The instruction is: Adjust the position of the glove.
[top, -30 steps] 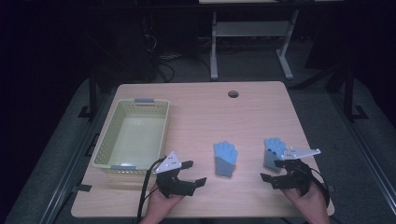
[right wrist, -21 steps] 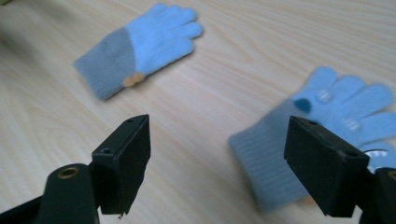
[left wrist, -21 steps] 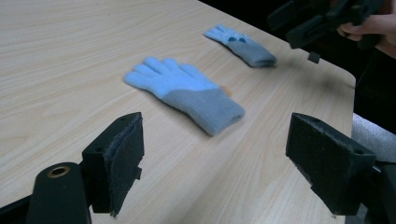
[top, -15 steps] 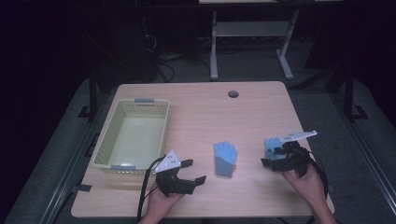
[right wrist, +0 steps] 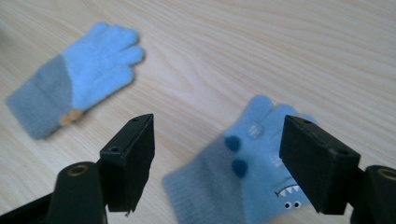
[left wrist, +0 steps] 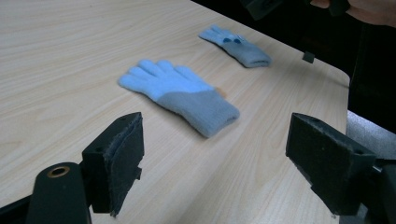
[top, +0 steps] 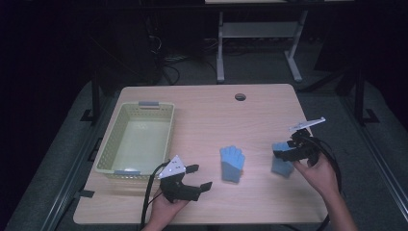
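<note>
The right gripper (top: 284,151) hangs with jaws spread wide above a blue glove (right wrist: 252,172) (dark dots and a small toothy face on it), not touching. The left gripper (top: 195,177), jaws also wide apart, rests near the table's (top: 216,110) front edge. A plain blue glove (top: 232,163) lies between them. A yellow basket (top: 137,142) sits left.

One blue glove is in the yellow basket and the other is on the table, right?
Not quite. The high view shows the yellow basket with no glove inside. Both blue gloves lie on the table: one in the middle, the other under the right gripper.
</note>
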### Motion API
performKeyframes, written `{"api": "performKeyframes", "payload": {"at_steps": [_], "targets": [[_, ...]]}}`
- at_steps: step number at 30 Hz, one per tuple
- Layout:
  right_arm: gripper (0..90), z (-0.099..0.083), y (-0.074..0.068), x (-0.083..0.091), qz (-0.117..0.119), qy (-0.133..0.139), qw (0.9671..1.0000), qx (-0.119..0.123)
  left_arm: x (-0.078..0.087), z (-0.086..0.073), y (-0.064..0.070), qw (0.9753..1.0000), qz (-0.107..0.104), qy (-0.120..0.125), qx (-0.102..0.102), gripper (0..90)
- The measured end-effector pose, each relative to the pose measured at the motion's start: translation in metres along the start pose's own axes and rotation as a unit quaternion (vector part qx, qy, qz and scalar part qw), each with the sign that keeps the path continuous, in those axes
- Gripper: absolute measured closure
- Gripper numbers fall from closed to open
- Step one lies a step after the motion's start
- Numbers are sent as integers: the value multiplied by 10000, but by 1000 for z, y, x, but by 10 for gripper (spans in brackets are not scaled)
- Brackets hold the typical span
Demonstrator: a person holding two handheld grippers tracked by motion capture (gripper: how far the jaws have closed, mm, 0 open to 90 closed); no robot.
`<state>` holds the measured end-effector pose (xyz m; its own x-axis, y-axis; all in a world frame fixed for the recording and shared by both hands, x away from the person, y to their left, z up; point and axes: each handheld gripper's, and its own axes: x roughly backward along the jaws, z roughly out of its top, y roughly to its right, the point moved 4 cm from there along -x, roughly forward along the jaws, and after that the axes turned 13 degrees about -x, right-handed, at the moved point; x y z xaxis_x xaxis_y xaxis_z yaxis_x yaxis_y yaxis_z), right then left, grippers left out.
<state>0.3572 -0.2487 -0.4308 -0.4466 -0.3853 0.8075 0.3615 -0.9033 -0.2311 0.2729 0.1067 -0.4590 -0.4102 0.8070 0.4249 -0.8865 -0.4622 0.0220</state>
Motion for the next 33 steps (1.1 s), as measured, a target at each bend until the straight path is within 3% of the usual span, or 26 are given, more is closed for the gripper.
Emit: {"api": "performKeyframes", "payload": {"at_steps": [11,15,17,25,33], "targets": [[321,-1,16,-18,-120,-403,9988,-254,0,-1,-1,10000,11,-8,27,190],[365,-5,23,-23,-218,-551,9971,-484,1,0,-1,9998,-89,67,170,190],[448,-9,28,-27,-271,-711,9954,-574,0,0,1,9998,-93,37,150,190],[539,-18,29,-36,-453,-1045,9926,-422,0,-1,0,9998,-99,23,155,190],[600,-22,27,-41,-644,-1017,9924,-241,-1,-1,2,9999,-116,-9,111,190]]}}
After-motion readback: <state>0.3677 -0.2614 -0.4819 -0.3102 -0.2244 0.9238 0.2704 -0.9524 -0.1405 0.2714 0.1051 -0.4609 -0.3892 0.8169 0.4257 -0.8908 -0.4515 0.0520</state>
